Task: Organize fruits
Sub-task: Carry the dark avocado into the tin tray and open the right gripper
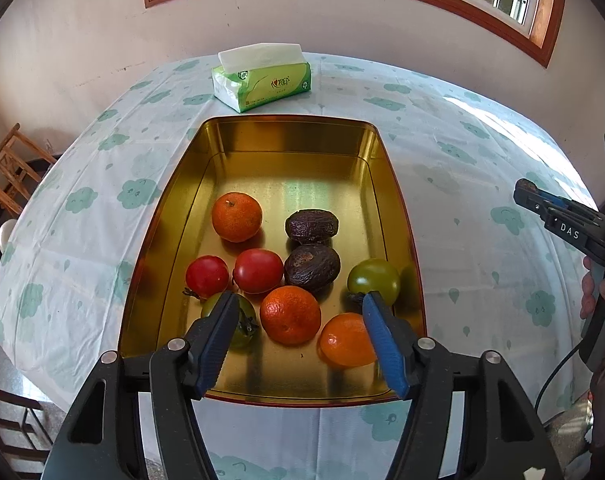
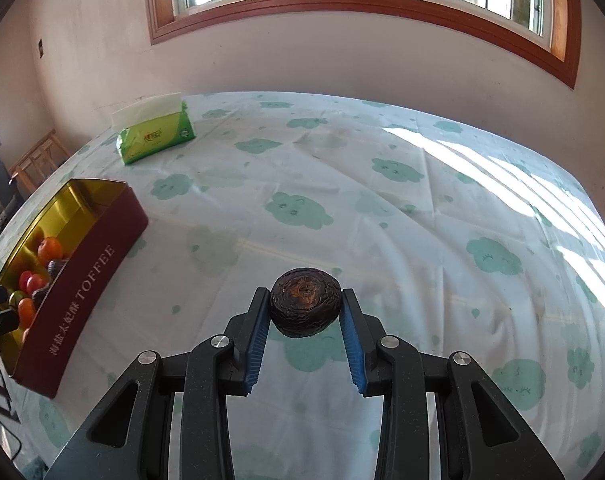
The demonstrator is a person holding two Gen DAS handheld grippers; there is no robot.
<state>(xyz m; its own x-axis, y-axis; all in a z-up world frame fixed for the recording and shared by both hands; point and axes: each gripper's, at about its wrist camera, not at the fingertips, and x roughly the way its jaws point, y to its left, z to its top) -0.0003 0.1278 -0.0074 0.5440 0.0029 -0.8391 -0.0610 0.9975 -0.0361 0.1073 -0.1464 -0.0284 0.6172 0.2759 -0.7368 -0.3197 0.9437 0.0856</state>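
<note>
The right gripper [image 2: 305, 312] was clamped on a dark wrinkled fruit [image 2: 305, 307], both blue pads pressed to its sides, above the cloud-print tablecloth [image 2: 382, 208]. At its nine o'clock sat the toffee tin [image 2: 78, 300]; the tissue pack [image 2: 156, 136] lay at eleven o'clock. The left gripper [image 1: 300, 316] stood partly open over the tin's [image 1: 286, 136] near end, gripping nothing, an orange [image 1: 290, 314] between its fingers below. Two more dark wrinkled fruits [image 1: 311, 266] lay at twelve o'clock.
</note>
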